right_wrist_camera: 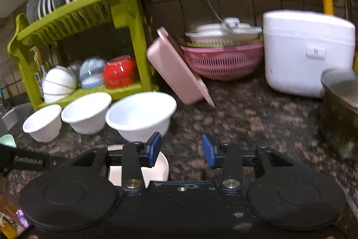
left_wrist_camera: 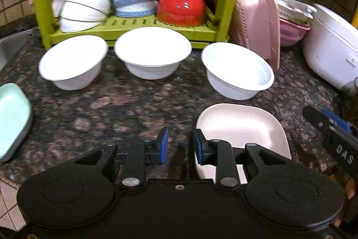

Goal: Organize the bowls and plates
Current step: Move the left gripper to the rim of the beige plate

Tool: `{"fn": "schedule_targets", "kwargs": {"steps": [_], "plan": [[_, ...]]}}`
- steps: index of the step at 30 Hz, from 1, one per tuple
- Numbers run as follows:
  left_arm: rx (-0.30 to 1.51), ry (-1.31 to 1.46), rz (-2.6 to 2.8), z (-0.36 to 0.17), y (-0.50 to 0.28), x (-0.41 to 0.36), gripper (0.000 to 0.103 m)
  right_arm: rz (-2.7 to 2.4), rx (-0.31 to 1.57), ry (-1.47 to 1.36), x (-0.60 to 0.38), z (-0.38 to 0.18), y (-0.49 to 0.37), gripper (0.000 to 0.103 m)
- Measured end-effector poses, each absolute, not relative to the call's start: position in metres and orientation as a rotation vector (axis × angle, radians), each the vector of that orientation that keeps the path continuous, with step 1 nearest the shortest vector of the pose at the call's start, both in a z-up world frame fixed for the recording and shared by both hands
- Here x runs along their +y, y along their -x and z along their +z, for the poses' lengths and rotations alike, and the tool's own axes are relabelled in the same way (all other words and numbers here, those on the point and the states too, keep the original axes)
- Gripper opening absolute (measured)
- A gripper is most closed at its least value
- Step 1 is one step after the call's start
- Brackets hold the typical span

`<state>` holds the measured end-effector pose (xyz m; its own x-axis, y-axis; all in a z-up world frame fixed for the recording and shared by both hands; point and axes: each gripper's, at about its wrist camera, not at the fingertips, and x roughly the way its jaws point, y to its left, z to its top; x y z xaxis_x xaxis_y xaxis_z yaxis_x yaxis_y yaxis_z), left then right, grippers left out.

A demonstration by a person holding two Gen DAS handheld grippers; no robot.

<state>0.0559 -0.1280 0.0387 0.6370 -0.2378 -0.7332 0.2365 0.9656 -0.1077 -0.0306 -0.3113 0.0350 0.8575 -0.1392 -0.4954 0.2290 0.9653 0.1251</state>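
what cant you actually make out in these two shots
- Pale pink plate: near part hidden behind the left tongs in the left wrist view; mostly covered by the right tongs in the right wrist view.
- Mint plate: cut off by the left edge, left wrist view.
- Plates on the green rack's top tier: blurred, count unclear, right wrist view.

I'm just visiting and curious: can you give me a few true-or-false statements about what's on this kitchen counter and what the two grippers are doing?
1. Three white bowls stand upright in a row on the counter. True.
2. The red bowl sits on the green rack's top shelf. False: it lies upside down on the lower shelf.
3. The left gripper is clamped on a bowl. False: it is open and holds nothing.
4. A pale pink plate lies in front of the bowls. True.
5. The right gripper is open. True.
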Motion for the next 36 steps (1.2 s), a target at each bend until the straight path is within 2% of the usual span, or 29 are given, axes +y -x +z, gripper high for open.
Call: {"fn": "schedule_targets", "kwargs": {"steps": [5, 11, 17, 27, 36], "plan": [[0.828, -0.037, -0.312, 0.032, -0.061, -0.14, 0.036, -0.159, 0.574, -0.257, -0.32, 0.027, 0.029, 0.043], [0.802, -0.042, -0.353, 0.027, -0.059, -0.134, 0.036, -0.172, 0.599, -0.185, -0.312, 0.02, 0.024, 0.043], [0.84, -0.02, -0.375, 0.021, -0.066, -0.125, 0.036, -0.121, 0.646, -0.229, -0.309, 0.016, 0.011, 0.04], [0.903, -0.038, -0.411, 0.007, -0.071, -0.131, 0.036, -0.109, 0.698, -0.139, -0.289, 0.008, 0.004, 0.037], [0.9, -0.058, -0.412, 0.005, -0.07, -0.142, 0.036, -0.126, 0.72, -0.154, -0.291, 0.005, 0.002, 0.031]]}}
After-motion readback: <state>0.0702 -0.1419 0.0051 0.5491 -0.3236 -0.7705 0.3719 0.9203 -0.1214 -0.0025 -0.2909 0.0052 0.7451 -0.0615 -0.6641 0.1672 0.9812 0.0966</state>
